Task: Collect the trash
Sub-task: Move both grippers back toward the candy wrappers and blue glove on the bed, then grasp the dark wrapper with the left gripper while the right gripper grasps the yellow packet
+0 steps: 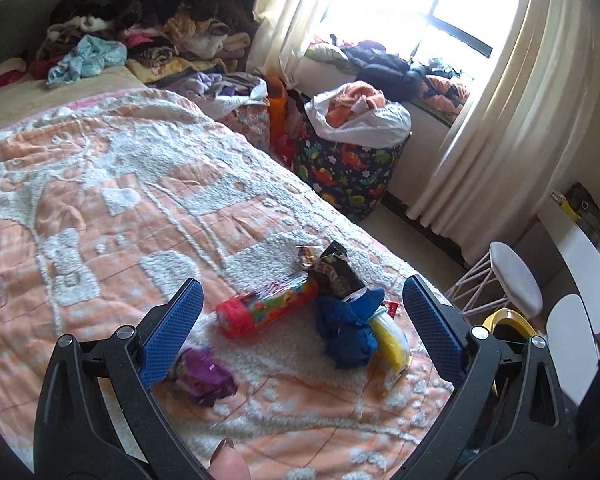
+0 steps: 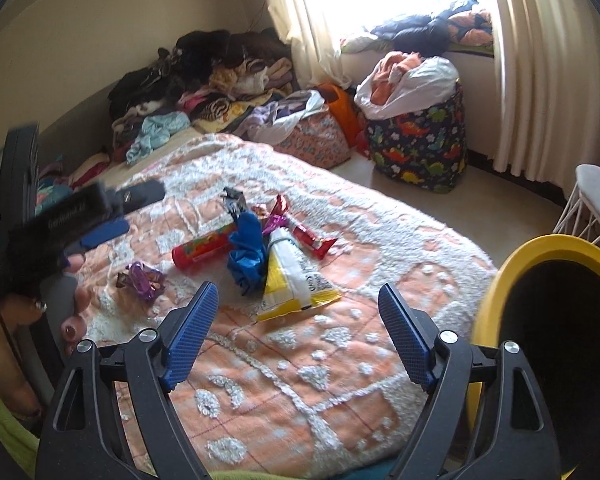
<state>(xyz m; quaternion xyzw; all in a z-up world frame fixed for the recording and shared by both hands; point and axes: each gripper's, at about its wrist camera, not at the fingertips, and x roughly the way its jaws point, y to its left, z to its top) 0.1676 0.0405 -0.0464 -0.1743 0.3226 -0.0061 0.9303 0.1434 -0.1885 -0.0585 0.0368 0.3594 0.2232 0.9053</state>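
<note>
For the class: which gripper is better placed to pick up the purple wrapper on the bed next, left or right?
Probably the left gripper: open, with the purple wrapper beside its left finger. The right gripper, also open, is nearer the yellow bag.

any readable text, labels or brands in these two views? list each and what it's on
None can be read for certain.
Left gripper body: pale lettering, too blurred.
Yellow and white packet: small round logo, too small.
Red tube: colourful print, illegible.
Black wrapper: print blurred.
Purple wrapper: no legible text.

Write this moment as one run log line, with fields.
stage: approach | left gripper: open, empty | right gripper: open, empty | trash: red tube, yellow packet, purple wrapper on bed | yellow bin: beside bed
</note>
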